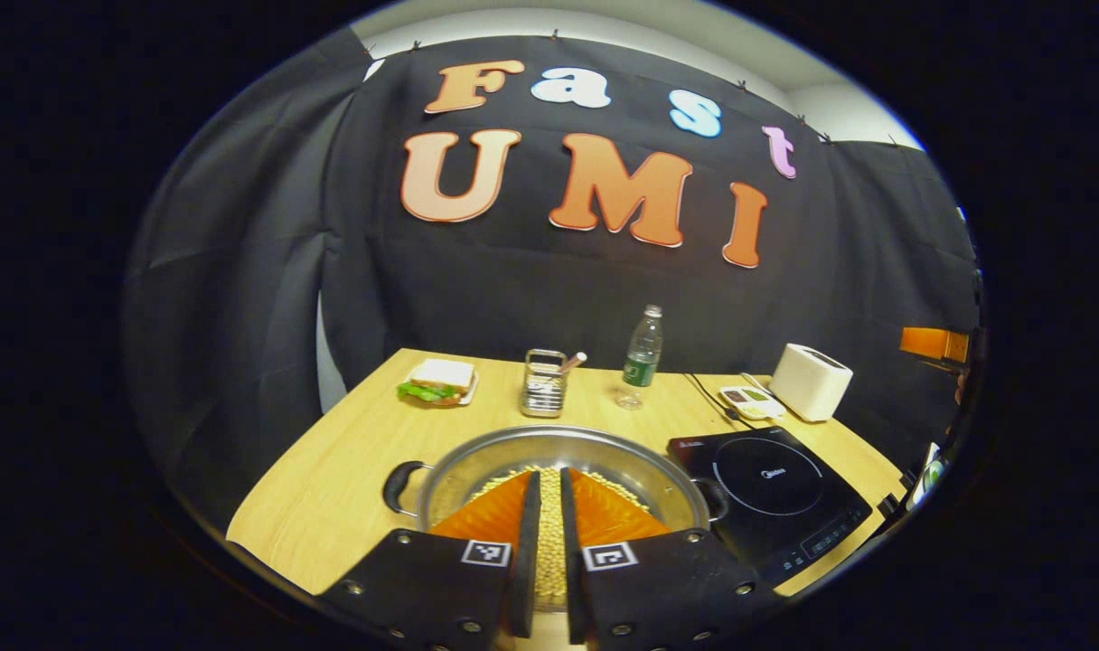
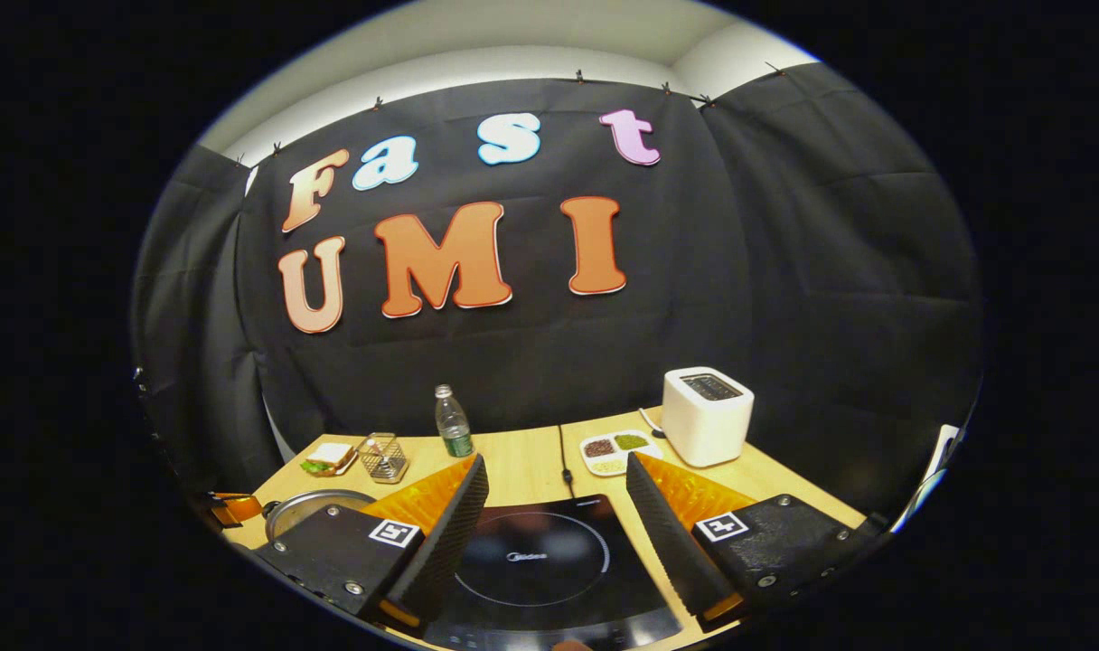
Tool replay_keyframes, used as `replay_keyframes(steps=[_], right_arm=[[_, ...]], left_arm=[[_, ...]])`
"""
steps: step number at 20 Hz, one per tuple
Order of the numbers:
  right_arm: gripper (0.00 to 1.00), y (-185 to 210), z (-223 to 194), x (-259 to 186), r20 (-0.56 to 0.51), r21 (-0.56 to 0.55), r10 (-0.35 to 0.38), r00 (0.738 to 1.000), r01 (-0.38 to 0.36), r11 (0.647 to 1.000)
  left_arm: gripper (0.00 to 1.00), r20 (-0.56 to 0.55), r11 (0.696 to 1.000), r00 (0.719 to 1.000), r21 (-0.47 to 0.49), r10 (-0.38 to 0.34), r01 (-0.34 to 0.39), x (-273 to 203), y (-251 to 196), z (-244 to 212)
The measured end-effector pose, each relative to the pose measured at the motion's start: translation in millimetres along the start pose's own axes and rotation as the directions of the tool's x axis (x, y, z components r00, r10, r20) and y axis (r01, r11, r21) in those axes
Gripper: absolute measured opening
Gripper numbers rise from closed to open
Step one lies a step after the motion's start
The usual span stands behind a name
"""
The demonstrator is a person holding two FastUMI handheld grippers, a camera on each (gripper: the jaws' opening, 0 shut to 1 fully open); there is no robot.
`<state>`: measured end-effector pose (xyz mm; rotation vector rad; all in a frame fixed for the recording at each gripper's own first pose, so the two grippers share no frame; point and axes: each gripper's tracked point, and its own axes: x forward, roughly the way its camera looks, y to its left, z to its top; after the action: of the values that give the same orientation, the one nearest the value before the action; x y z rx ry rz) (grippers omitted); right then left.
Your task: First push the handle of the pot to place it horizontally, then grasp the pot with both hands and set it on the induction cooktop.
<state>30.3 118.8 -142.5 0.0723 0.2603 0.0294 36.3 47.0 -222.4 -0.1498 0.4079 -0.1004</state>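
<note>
Table (image 1: 351,470): pale wood, bearing everything below. Pot (image 1: 644,470): wide steel, holding what look like yellow beans, on the table just left of the cooktop, one black loop handle (image 1: 403,486) out to its left, the opposite handle (image 1: 714,497) near the cooktop's edge; whether they already lie level enough I cannot tell. Induction cooktop (image 2: 531,556): black glass, bare ring. Judged risk: a hard push on a handle could drive the pot against the cooktop's edge or slop the beans. Toaster (image 2: 708,416): white, well behind the cooktop, its cord (image 2: 563,452) trailing forward, a possible snag if the lift swings wide. Left gripper (image 1: 550,506): above the pot's near rim, jaws nearly together with only a narrow slot, holding nothing; they seem too narrow to take a handle as they stand. Right gripper (image 2: 557,506): over the cooktop, jaws spread wide, empty, well apart from the pot; an uneven two-sided lift could tip it. Water bottle (image 1: 642,357), wire holder (image 1: 544,383), sandwich plate (image 1: 439,382), sectioned dish (image 2: 615,450): along the back, out of the likely path.
</note>
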Motion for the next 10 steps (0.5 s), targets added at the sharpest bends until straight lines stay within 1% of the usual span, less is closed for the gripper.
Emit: replay_keyframes(steps=[1, 2, 4, 6, 7, 8, 10], right_arm=[[1.0, 14.6, -8.2, 3.6, -0.014, -0.005, 0.01, 1.0, -0.01, 1.0], [0.95, 29.8, -15.5, 5.8, -0.024, -0.014, 0.023, 0.999, -0.023, 1.0], [0.96, 62.1, -29.9, 8.8, -0.043, -0.037, 0.051, 0.998, -0.052, 0.998], [0.96, 91.4, -47.3, 13.6, -0.068, -0.055, 0.074, 0.995, -0.078, 0.995], [0.96, 106.2, -55.4, 15.8, -0.085, -0.061, 0.084, 0.993, -0.09, 0.994], [0.96, 117.0, -65.9, 18.9, -0.104, -0.061, 0.09, 0.99, -0.097, 0.993], [0.96, 132.9, -91.1, 26.9, -0.149, -0.054, 0.096, 0.984, -0.105, 0.993]], left_arm=[[0.34, 0.008, 1.0, 1.0, 0.001, 0.018, -0.018, -0.3, 13.3, 0.4], [0.37, 0.014, 1.0, 1.0, 0.003, 0.026, -0.026, 0.7, 25.6, 0.8], [0.4, 0.022, 1.0, 0.999, 0.007, 0.027, -0.027, 3.5, 41.9, -0.4], [0.75, 0.016, 0.999, 0.999, 0.01, 0.048, -0.048, 11.8, 62.1, -3.9], [0.93, 0.016, 0.999, 0.999, 0.012, 0.047, -0.047, 16.3, 67.9, -4.5], [0.94, 0.013, 0.999, 0.999, 0.016, 0.038, -0.039, 20.3, 72.5, -6.8], [0.92, -0.012, 0.999, 1.0, 0.035, 0.026, -0.025, 30.0, 83.9, -15.4]])
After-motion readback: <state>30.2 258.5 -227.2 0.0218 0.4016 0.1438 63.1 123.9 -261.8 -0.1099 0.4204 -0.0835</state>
